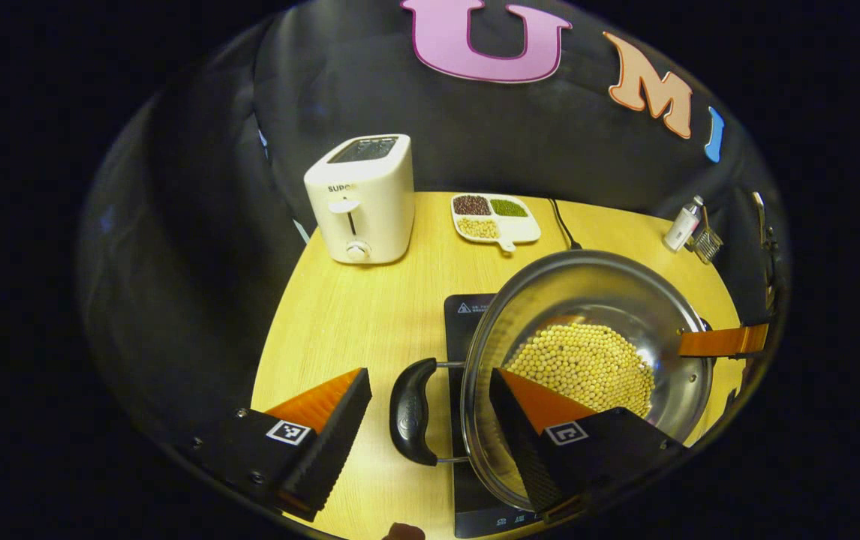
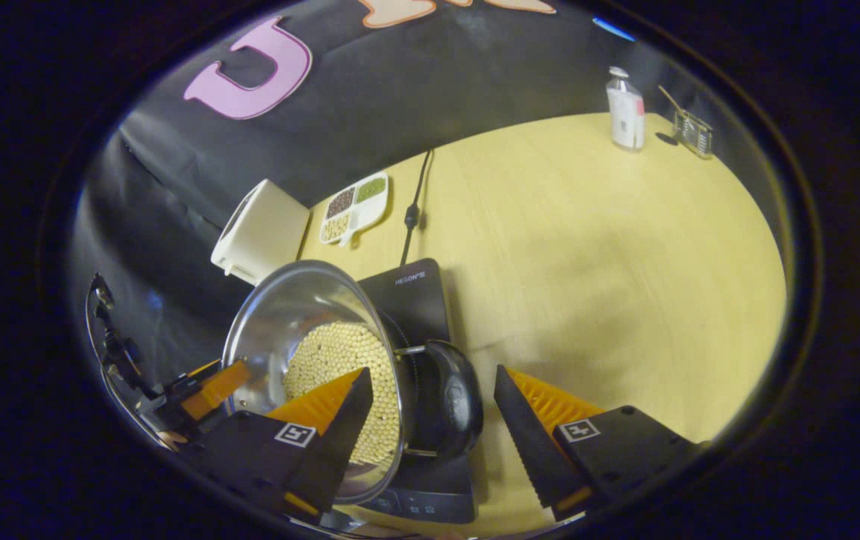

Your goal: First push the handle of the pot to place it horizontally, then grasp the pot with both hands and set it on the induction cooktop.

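Steel pot [image 1: 587,315] sits on cooktop [image 1: 467,315]; left gripper [image 1: 430,416] and right gripper [image 2: 430,412] gape around its handles.

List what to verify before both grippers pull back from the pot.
1. Pot over the induction cooktop: ok.
2. Pot base flat on the cooktop: cannot tell.
3. Left gripper open, fingers clear of its handle: ok.
4. Right gripper open around the other handle: ok.
5. Beans inside the pot, none spilled on the table: ok.
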Motion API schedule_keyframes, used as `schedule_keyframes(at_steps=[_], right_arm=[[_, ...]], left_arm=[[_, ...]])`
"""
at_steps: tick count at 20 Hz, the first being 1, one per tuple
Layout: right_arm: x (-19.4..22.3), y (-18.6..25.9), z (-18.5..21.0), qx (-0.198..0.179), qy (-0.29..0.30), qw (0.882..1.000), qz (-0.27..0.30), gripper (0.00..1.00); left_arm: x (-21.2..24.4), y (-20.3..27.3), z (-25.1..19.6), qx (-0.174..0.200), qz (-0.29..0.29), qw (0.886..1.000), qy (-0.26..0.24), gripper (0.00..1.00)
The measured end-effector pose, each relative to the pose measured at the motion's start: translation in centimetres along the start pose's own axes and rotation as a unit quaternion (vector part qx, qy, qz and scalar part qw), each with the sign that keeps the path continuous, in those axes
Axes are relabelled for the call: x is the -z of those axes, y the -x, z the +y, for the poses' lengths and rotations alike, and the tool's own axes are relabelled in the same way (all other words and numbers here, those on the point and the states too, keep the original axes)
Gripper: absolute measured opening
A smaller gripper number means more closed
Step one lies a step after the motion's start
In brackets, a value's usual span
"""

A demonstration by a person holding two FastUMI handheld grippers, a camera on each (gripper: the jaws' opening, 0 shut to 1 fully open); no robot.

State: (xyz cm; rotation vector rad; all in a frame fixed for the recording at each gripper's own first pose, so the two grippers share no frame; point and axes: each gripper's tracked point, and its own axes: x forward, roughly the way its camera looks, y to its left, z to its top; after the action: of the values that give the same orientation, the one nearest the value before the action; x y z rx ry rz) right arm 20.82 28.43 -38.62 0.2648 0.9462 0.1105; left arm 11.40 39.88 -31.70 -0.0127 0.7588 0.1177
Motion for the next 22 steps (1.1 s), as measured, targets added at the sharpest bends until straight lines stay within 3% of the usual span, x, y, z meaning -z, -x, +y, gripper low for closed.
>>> schedule_keyframes(at_steps=[2,3,4,5,6,10,11,12,13,14,15,18,19,20,21,22], right_arm=[[-0.6,1.5,-0.8,0.012,0.009,1.000,-0.022,1.00],[-0.8,2.3,-1.2,0.017,0.014,0.999,-0.034,0.93],[-0.9,3.2,-1.5,0.023,0.020,0.999,-0.041,1.00],[-0.9,4.1,-1.9,0.030,0.025,0.998,-0.048,1.00],[-1.0,5.1,-2.3,0.037,0.031,0.997,-0.057,0.93],[-1.9,9.6,-3.2,0.051,0.033,0.993,-0.102,0.93],[-2.3,10.8,-3.5,0.056,0.034,0.991,-0.117,1.00],[-2.9,12.1,-4.0,0.065,0.038,0.988,-0.132,0.93],[-3.4,13.4,-4.5,0.072,0.046,0.985,-0.147,0.93],[-4.1,14.7,-4.8,0.077,0.054,0.982,-0.163,1.00],[-4.7,16.0,-5.1,0.079,0.062,0.979,-0.178,0.93],[-7.1,19.7,-6.2,0.076,0.076,0.969,-0.223,0.94],[-7.7,21.0,-6.6,0.071,0.078,0.966,-0.237,1.00],[-8.4,22.2,-6.7,0.061,0.080,0.963,-0.250,0.94],[-9.0,23.7,-6.8,0.048,0.084,0.960,-0.261,0.94],[-9.7,25.0,-7.4,0.040,0.087,0.958,-0.271,1.00]], left_arm=[[-0.1,1.1,0.3,-0.013,-0.004,1.000,-0.003,0.97],[0.0,1.6,0.2,-0.016,-0.003,1.000,-0.003,0.97],[0.0,2.1,-0.2,-0.015,0.000,1.000,-0.004,0.98],[0.0,2.6,-0.6,-0.012,0.000,1.000,-0.005,0.98],[0.0,3.0,-1.1,-0.009,0.000,1.000,-0.008,0.98],[-0.7,4.9,-4.1,0.006,-0.015,1.000,-0.022,0.98],[-1.2,5.5,-5.0,0.009,-0.025,0.999,-0.026,0.97],[-1.5,6.0,-6.0,0.011,-0.034,0.999,-0.029,0.98],[-1.8,6.5,-7.1,0.016,-0.041,0.999,-0.031,0.98],[-2.0,7.2,-8.6,0.026,-0.049,0.998,-0.032,1.00],[-2.2,7.8,-10.1,0.032,-0.054,0.997,-0.033,0.98],[-3.6,10.2,-14.2,0.041,-0.090,0.994,-0.048,0.98],[-4.4,11.2,-15.8,0.044,-0.106,0.992,-0.052,0.98],[-4.9,12.2,-17.4,0.049,-0.118,0.990,-0.055,0.97],[-5.5,13.3,-19.1,0.055,-0.132,0.988,-0.056,0.97],[-6.3,14.4,-20.7,0.057,-0.145,0.986,-0.055,0.97]])
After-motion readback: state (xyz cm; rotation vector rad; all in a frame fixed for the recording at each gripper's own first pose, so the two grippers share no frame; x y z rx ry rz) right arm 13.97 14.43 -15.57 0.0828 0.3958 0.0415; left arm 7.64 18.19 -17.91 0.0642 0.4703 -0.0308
